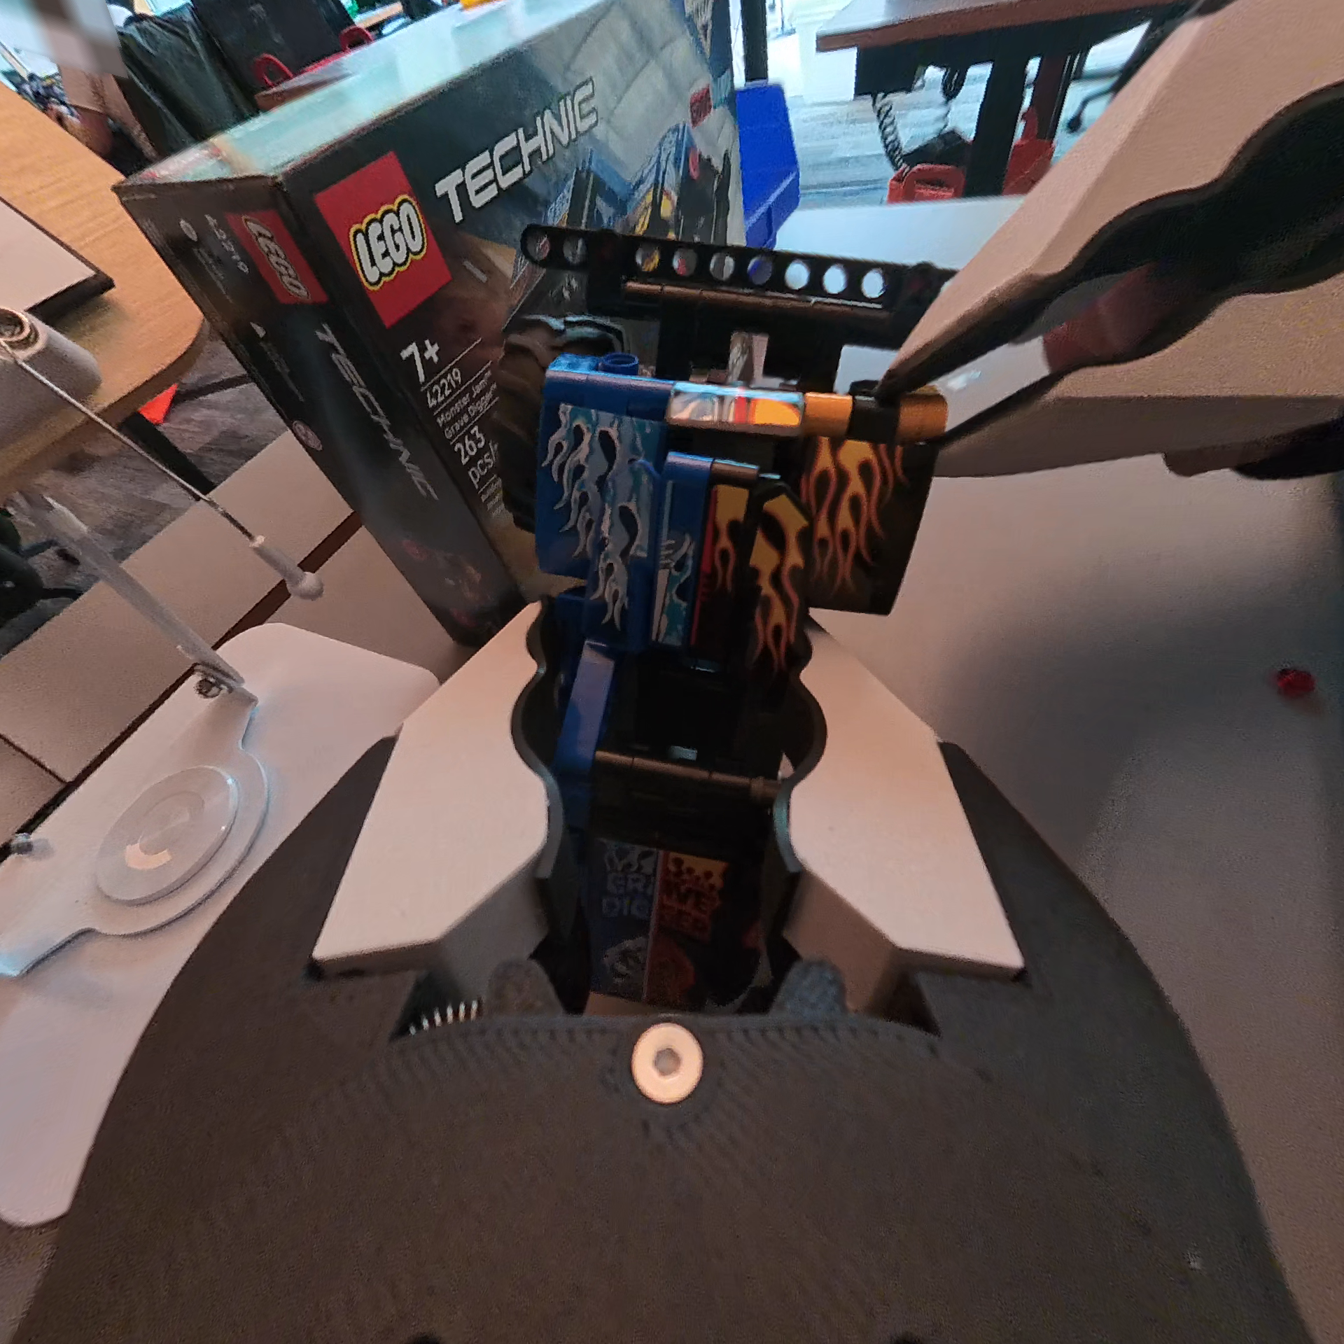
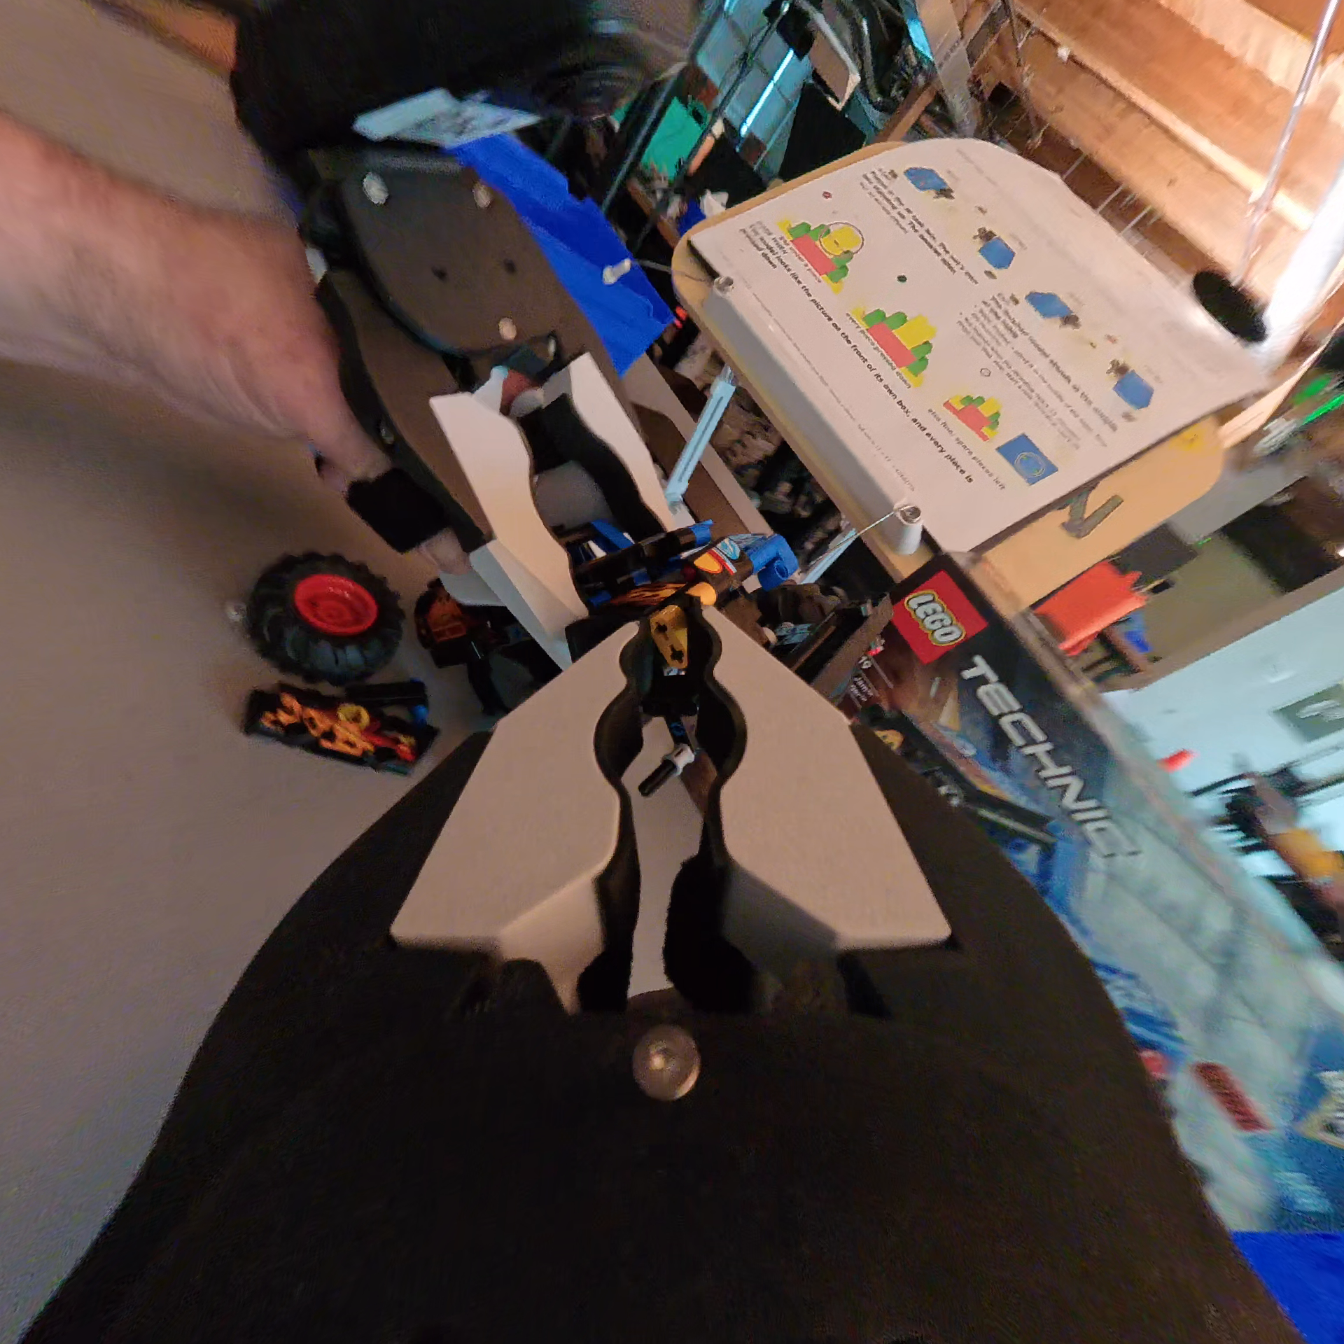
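The toy truck body (image 1: 676, 538), blue and black with flame prints, was held at frame centre, clamped by the left gripper (image 1: 665, 734). Its yellow peg (image 1: 829, 411) was pinched by the right gripper (image 2: 673, 640). The set box (image 1: 407, 305) stood behind on the table (image 1: 1091, 654).

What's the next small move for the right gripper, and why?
Probably a short, straight push of the yellow-and-black piece into the truck body: the right gripper pinches it at the body's edge while the left gripper clamps the body.

Toy box (image 1: 349, 305) blocks far left; loose wheel (image 2: 324, 617), flame-printed parts (image 2: 338, 727) litter table (image 2: 145, 800); bare tabletop right.
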